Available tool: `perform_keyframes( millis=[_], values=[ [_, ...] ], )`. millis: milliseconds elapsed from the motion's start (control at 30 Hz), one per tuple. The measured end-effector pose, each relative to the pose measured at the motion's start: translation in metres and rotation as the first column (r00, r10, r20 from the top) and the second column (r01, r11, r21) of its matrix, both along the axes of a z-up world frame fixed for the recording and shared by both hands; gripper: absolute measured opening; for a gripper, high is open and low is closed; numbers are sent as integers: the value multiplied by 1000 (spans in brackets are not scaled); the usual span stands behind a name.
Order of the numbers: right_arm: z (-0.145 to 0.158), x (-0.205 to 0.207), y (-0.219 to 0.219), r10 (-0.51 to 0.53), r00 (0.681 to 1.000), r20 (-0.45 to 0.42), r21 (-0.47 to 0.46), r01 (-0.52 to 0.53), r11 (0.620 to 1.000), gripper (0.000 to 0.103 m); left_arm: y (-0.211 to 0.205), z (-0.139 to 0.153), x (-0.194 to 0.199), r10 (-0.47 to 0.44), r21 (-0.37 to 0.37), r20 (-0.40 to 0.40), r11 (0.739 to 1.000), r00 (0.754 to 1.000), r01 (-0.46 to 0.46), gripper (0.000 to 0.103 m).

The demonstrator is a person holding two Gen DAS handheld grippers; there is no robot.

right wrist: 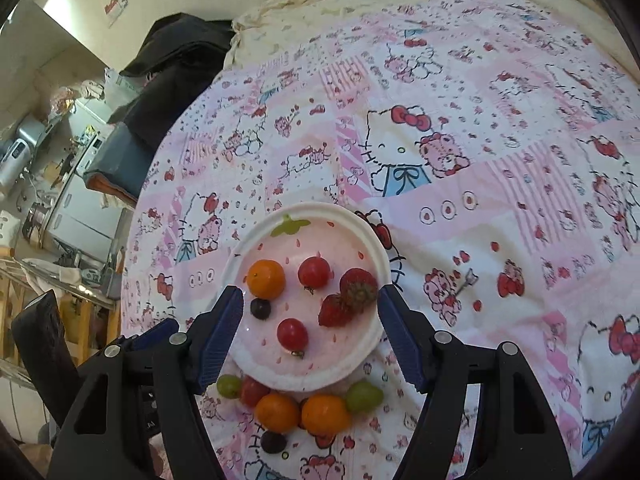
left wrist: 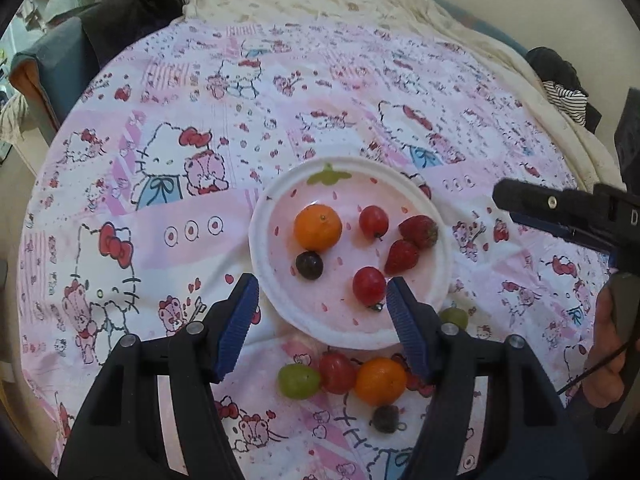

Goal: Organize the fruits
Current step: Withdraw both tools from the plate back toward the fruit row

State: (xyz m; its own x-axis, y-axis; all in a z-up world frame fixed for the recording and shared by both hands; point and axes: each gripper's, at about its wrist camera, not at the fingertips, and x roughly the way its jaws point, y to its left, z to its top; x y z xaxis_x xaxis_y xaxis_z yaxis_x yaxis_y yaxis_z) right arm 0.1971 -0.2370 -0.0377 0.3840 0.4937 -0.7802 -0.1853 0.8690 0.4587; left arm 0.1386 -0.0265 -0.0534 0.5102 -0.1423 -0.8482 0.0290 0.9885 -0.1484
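With 6 fruits already seen on the plate [right wrist: 376,256] at frame centre, both the left gripper [left wrist: 320,312] and right gripper [right wrist: 310,328] are held with jaws released and empty, so a grasp on the loose orange [right wrist: 326,414] below seems called for next.

Six fruits [left wrist: 318,227] on plate [left wrist: 434,292]; others [left wrist: 380,381] beside.

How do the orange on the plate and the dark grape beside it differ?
The orange is bright orange; the dark grape is near black. The orange is clearly bigger than the grape. The orange lies farther from the grippers, the grape just in front of it, apparently touching. Both are round and sit on the plate, left of the strawberries.
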Motion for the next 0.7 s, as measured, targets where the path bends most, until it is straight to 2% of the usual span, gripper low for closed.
perform_keyframes(
  millis=[133,300,400,700],
  values=[
    [4,-16,-10,-14,1000,-4,5,14,1000,72,6,11,-13,2,-12,14,1000,1000,-1,63],
    [10,-33,-23,-49,999,-6,28,49,998,72,15,24,-27,19,19,45,1000,999,-20,63],
    [13,-44,-30,-70,997,-10,58,70,996,72,22,27,-34,46,16,46,999,998,-46,63],
    [12,-74,-35,-79,996,-35,68,81,994,72,27,34,-60,83,9,61,996,995,-84,63]
  ],
)
